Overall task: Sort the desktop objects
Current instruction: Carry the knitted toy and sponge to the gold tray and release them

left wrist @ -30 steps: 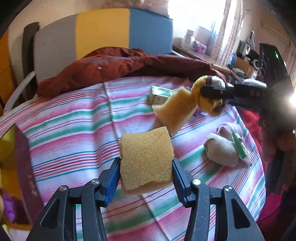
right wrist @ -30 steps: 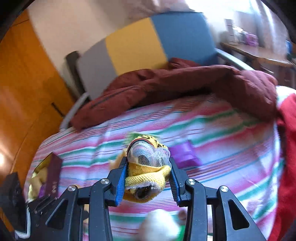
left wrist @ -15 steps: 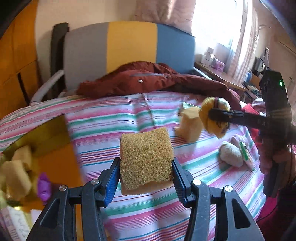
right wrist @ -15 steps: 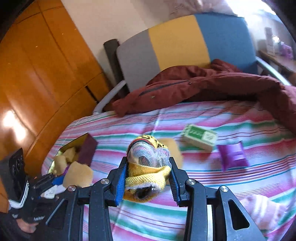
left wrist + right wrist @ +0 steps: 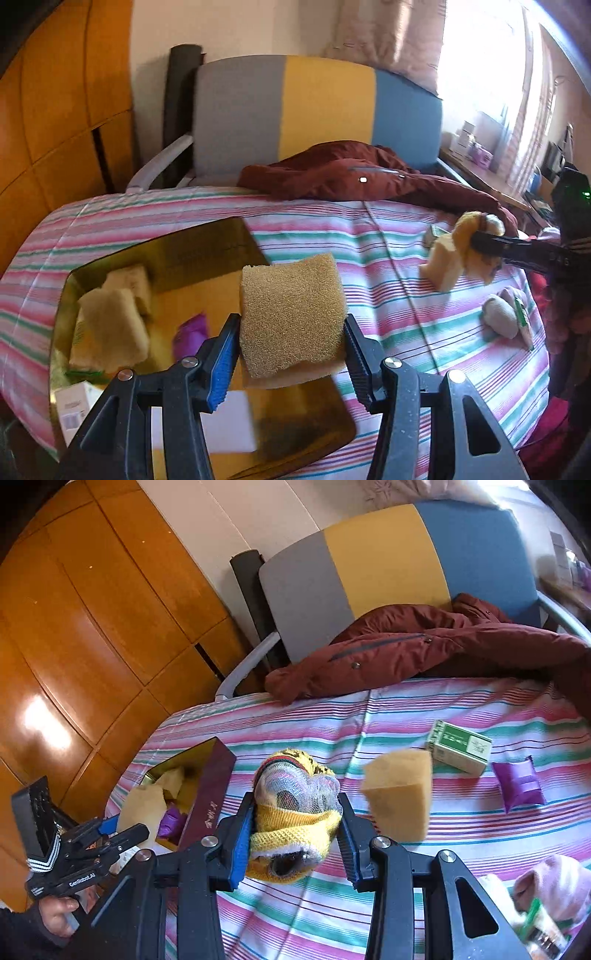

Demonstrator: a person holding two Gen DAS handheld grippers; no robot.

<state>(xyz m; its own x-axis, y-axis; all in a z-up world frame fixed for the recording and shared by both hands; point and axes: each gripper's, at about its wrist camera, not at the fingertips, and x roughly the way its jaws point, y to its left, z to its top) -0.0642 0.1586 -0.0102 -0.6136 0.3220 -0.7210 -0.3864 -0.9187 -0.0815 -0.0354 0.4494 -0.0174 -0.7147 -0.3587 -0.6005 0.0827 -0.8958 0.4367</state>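
My left gripper [image 5: 290,328] is shut on a yellow sponge block [image 5: 291,317] and holds it over the gold-lined box [image 5: 207,251], which has sponges [image 5: 110,325] and a purple packet [image 5: 192,332] inside. In the right wrist view that gripper [image 5: 125,830] shows at the lower left beside the box [image 5: 210,797]. My right gripper [image 5: 295,819] is shut on a rolled yellow knitted sock [image 5: 295,812] with mesh on top, above the striped cloth [image 5: 443,709]. A sponge block [image 5: 400,794], a green box [image 5: 460,746] and a purple packet [image 5: 519,782] lie on the cloth.
A dark red jacket [image 5: 424,653] lies across the far side of the table before a grey, yellow and blue chair [image 5: 388,565]. Pale rolled socks [image 5: 502,317] lie at the right edge. Wooden panels [image 5: 92,627] stand to the left.
Both grippers have swung left with their loads. The left gripper's sponge now hangs over the gold box, which was out of view before; the right gripper's sock has come nearer to the box.
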